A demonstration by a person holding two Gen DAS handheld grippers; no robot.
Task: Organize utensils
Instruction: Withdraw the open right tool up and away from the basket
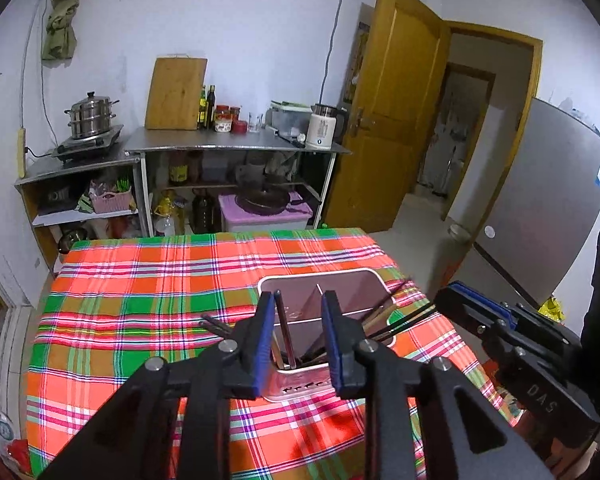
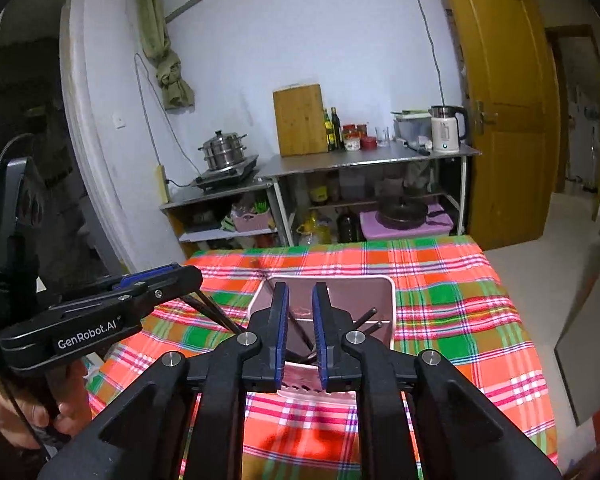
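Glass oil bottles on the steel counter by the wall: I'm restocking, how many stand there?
2. A yellowish glass bottle stands right beside the wooden cutting board, and a darker glass bottle touches its right side. Others may hide behind the board.

A home kitchen: beside the shelf stand a steamer on a cooktop, a kettle and a fridge.

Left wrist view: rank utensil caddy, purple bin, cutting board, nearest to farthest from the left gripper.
1. Utensil caddy: on the plaid table, right under the left gripper.
2. Purple bin: on the floor past the table's far edge, a pan on it.
3. Cutting board: leaning on the back wall, on the steel counter.
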